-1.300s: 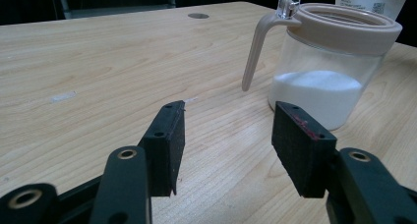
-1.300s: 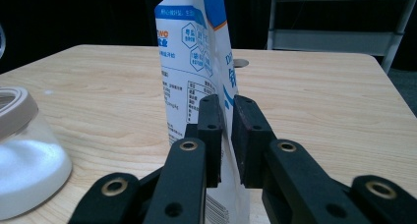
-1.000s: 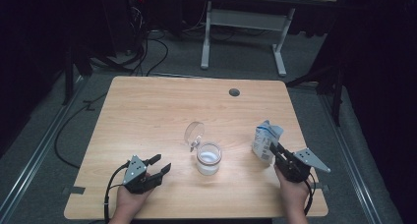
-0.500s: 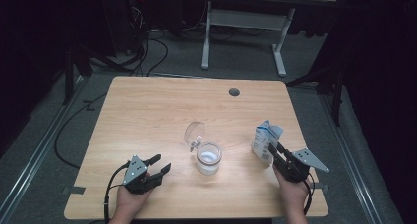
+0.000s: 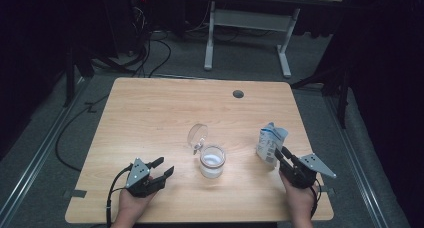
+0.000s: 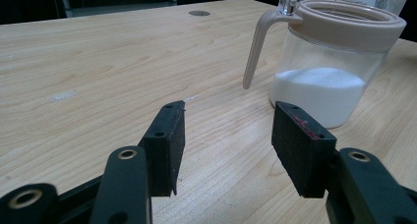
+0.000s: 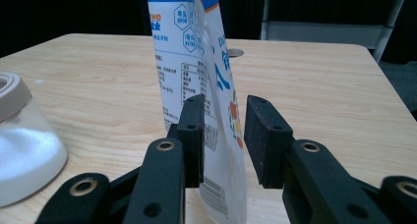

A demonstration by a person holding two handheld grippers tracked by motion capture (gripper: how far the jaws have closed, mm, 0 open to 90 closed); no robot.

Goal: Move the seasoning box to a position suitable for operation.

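A white and blue pouch stands upright at the table's right side. My right gripper has its jaws on either side of the pouch's lower edge. The jaws have just been opening, and a gap shows beside the right pad, so they stand open. A clear jar half full of white powder sits at the middle front, its hinged lid flipped up. My left gripper rests low at the front left, open and empty, pointing at the jar.
The wooden table has a round cable grommet near its far edge. Beyond the table, cables lie on the floor by a white desk frame. The front edge lies just behind both hands.
The right gripper's jaws have spread slightly around the pouch's lower edge. Both hands, the pouch and the jar have kept their places.
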